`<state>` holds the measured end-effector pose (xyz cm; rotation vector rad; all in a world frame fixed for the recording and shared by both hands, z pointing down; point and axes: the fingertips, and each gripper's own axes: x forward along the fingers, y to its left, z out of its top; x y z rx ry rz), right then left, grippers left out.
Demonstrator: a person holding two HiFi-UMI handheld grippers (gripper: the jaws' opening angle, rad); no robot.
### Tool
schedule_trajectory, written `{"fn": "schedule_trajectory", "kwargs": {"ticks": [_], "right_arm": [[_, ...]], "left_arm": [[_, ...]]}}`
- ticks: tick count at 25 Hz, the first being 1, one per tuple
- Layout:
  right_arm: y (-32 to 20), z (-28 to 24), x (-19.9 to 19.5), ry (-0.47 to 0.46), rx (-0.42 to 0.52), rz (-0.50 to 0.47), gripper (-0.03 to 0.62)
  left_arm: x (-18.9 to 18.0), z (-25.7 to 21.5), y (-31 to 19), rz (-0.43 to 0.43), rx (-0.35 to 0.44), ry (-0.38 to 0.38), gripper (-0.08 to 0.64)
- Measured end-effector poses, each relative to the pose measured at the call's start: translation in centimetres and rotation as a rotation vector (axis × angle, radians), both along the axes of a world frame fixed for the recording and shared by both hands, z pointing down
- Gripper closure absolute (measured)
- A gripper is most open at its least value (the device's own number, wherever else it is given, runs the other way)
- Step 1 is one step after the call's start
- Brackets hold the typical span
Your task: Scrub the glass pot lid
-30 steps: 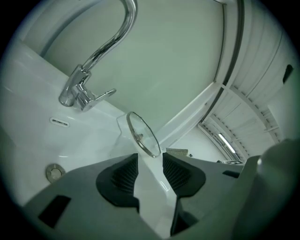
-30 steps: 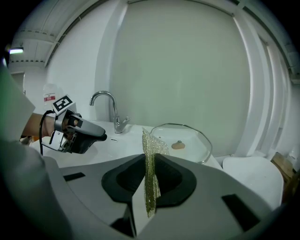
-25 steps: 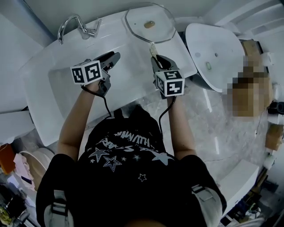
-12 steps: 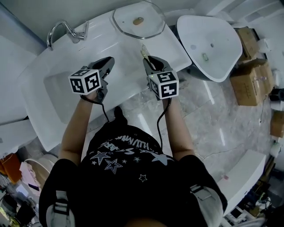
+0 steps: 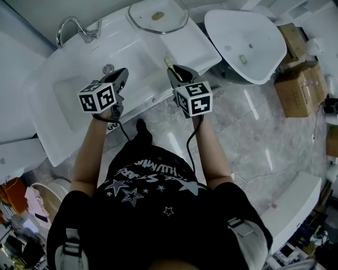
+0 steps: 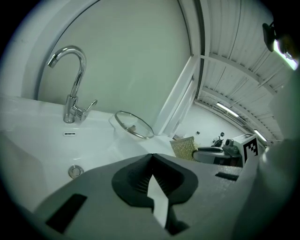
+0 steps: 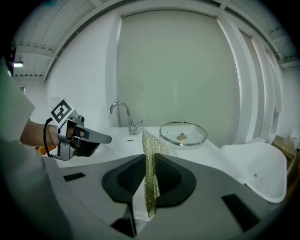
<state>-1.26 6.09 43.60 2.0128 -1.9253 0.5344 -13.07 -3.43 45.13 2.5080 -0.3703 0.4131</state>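
Observation:
The glass pot lid (image 5: pixel 157 16) with its brown knob lies on the sink's back right corner, also seen in the left gripper view (image 6: pixel 134 124) and the right gripper view (image 7: pixel 183 133). My right gripper (image 5: pixel 173 70) is shut on a yellow-green scrub pad (image 7: pixel 150 161), which stands upright between the jaws (image 5: pixel 169 61). It hovers over the sink's front rim, well short of the lid. My left gripper (image 5: pixel 121 75) hangs over the basin, its jaws shut with nothing between them (image 6: pixel 151 158). From the left gripper view the pad (image 6: pixel 183 147) shows at the right.
The white sink (image 5: pixel 63 74) has a chrome faucet (image 5: pixel 78 28) at the back left and a drain (image 5: pixel 108 68). A second white basin (image 5: pixel 245 45) stands to the right, with cardboard boxes (image 5: pixel 298 79) beyond it on the marble floor (image 5: pixel 253 142).
Both grippers have drawn back from the lid toward the sink's front edge. The left jaws have gone from open to shut. The right gripper still holds the pad.

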Motion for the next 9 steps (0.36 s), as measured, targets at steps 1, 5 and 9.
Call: {"fn": "schedule_trajectory", "kwargs": {"ticks": [1,5,9], "right_arm": [[0.5,-0.2,-0.3,-0.001,0.003,-0.003,0.532],[2.3,-0.6,-1.3,-0.001,0.009,-0.010,0.531],[4.1,-0.8,-2.6,-0.005,0.010,-0.007,0.531]], "left_arm": [[-0.2,-0.2,0.5,0.000,0.006,-0.001,0.552],[-1.1,-0.8,2.0,-0.007,0.021,0.008,0.552],[-2.6,-1.2,3.4,-0.015,0.016,0.017,0.552]]}}
